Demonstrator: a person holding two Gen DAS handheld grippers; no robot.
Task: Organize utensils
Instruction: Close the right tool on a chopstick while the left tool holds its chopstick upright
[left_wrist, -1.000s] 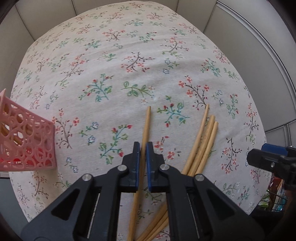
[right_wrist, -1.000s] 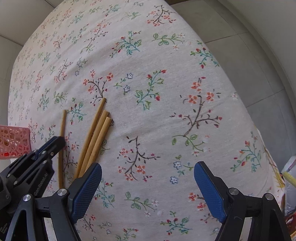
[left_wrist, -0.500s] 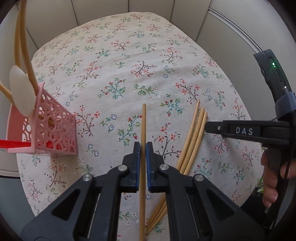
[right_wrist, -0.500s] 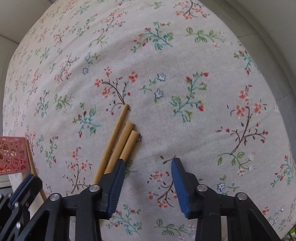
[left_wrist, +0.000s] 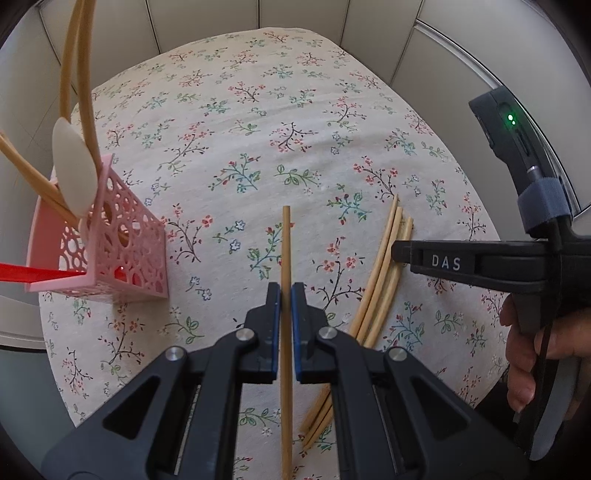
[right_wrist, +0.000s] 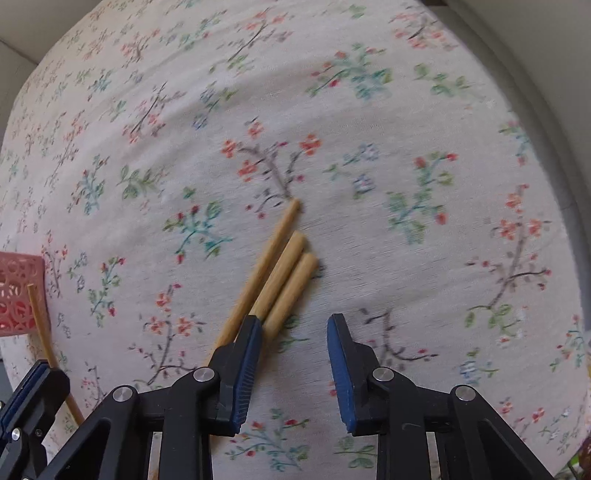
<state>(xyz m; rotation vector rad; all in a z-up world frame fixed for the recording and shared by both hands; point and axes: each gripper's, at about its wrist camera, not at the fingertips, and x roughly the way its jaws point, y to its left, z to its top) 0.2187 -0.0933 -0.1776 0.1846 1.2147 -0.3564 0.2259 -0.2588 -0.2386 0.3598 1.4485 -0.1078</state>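
While the floral tablecloth (left_wrist: 258, 110) fills both views, the items stand as follows. Left gripper (left_wrist: 285, 295): jaws closed on a single wooden chopstick (left_wrist: 285, 251), held partway along its length, one end reaching up toward frame centre and the other running off the bottom edge. Right gripper (right_wrist: 294, 332): jaws partly open, holding nothing, its left pad touching or just over the bundle of three chopsticks (right_wrist: 280, 273) — contact cannot be told through the motion blur. That bundle lies flat on the cloth at lower right of the left wrist view (left_wrist: 384, 266), sticks side by side and touching, ends slightly staggered. Pink perforated holder (left_wrist: 122, 251): at the left edge of the left wrist view, already housing other wooden sticks, a white spoon (left_wrist: 72, 166) and a red utensil (left_wrist: 33, 275). Handling notes, by judgement — chopsticks are light, stiff and smooth, round enough to roll or pivot between flat pads; a hold near mid-length keeps one level, and a grip nearer one end suits dropping it upright into the holder. Three lying together may scatter if pinched unevenly; best taken across the whole bundle or singly.
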